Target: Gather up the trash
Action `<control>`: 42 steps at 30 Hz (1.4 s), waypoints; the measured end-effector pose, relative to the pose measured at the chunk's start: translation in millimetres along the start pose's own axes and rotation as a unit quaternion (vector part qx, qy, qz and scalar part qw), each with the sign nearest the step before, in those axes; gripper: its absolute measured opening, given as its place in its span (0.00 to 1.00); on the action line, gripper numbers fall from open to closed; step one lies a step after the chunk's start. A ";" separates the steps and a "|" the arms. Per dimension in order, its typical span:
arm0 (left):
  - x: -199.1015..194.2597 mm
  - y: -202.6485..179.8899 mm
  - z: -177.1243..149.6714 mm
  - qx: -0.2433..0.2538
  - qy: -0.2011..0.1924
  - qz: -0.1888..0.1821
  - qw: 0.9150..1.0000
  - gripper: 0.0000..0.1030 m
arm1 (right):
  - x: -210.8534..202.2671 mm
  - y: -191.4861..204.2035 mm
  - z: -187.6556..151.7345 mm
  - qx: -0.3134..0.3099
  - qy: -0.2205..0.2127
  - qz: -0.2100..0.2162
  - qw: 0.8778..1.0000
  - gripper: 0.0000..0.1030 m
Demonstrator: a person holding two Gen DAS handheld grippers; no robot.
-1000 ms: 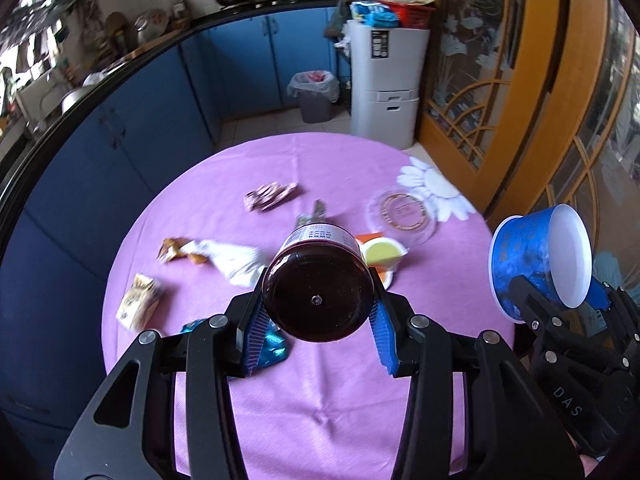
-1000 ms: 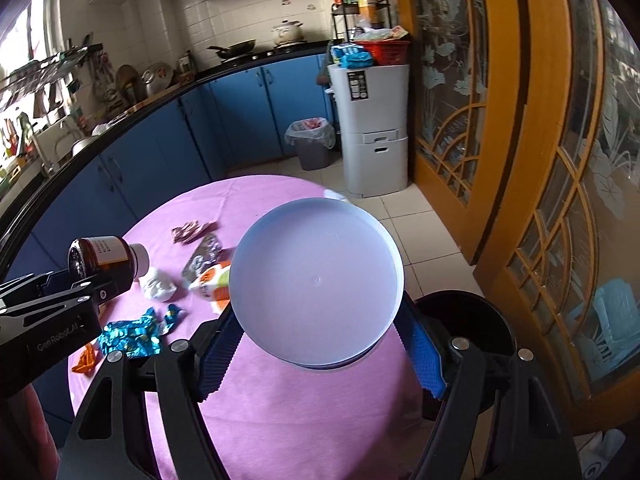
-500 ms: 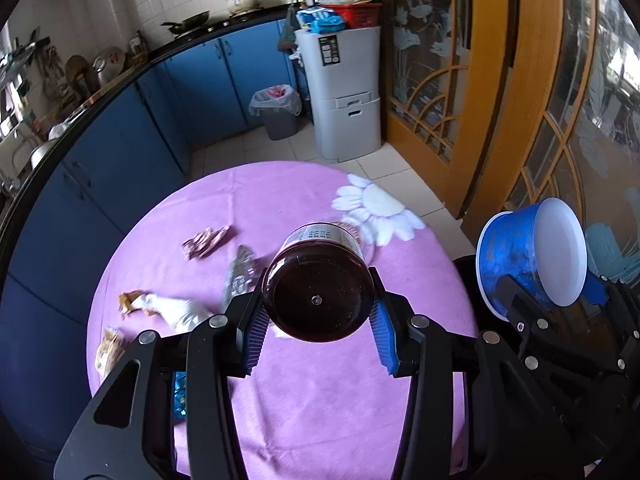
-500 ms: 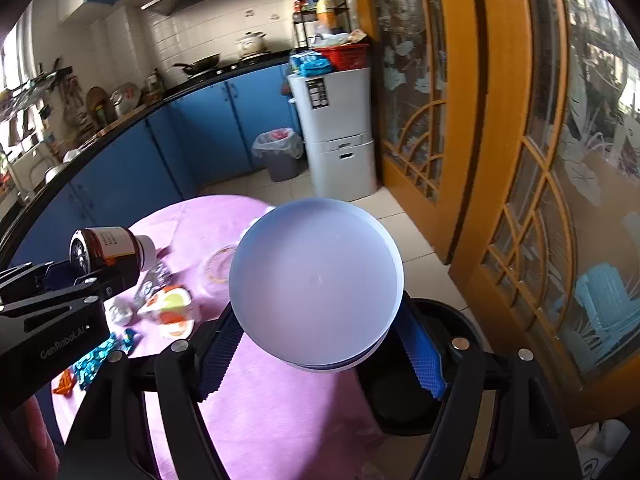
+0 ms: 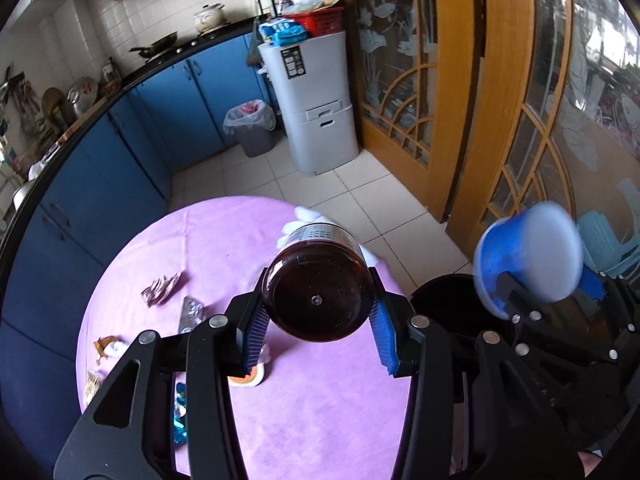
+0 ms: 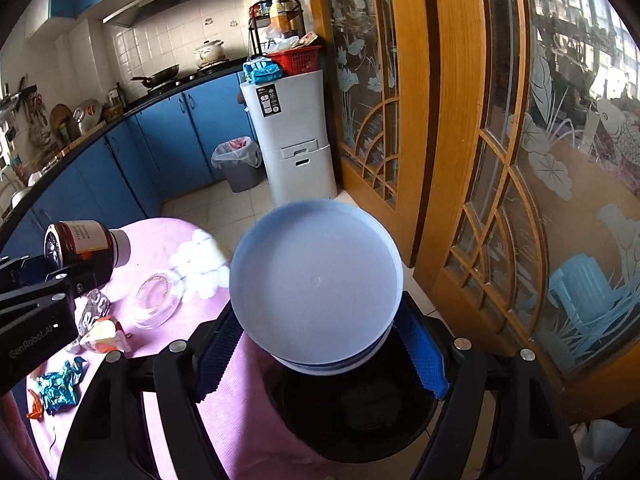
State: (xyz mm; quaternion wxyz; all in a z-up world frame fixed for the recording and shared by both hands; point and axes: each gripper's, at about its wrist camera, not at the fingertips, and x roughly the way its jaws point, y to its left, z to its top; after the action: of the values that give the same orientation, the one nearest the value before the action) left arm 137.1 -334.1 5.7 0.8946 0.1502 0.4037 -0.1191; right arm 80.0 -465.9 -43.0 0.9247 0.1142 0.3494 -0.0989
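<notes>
My left gripper is shut on a brown glass bottle, held sideways above the purple table; the bottle also shows in the right wrist view. My right gripper is shut on a blue paper cup with its white base facing the camera, held above the open black trash bin beside the table. The cup and the bin also show in the left wrist view, at the right.
Wrappers, a foil blister pack, a blue foil wrapper, a clear lid and a fruit cup lie on the table. Blue cabinets, a lined grey bin and wooden glass doors surround it.
Both grippers have swung right, away from the table's middle toward the black bin. The cup now hangs over the bin's opening. Both holds are unchanged.
</notes>
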 end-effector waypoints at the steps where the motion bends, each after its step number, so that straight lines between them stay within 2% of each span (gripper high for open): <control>1: 1.6 -3.7 2.4 0.003 -0.001 -0.001 1.000 0.45 | 0.1 -2.8 0.3 0.001 -0.007 -0.004 1.000 0.84; 4: 5.4 -11.5 6.1 0.007 0.000 -0.003 1.000 0.45 | 0.9 -8.0 -1.5 0.002 -0.016 -0.020 1.000 0.84; 21: 15.6 -46.6 16.1 0.028 0.002 -0.013 1.000 0.45 | -0.9 -38.0 -9.5 0.027 -0.011 -0.030 0.999 0.84; 36: 26.5 -99.2 32.3 0.053 0.001 -0.060 0.997 0.46 | -9.0 -82.5 -16.9 0.058 -0.009 -0.082 0.995 0.84; 42: 36.7 -121.0 42.3 0.065 -0.002 -0.064 0.996 0.47 | -8.3 -97.7 -20.2 0.070 -0.006 -0.091 0.993 0.84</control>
State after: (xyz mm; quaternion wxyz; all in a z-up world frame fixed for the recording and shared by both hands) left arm 149.4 -465.1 -16.4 0.8741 0.1818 0.4025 -0.2020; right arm 35.7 -552.6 -66.1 0.9038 0.1457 0.3450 -0.2073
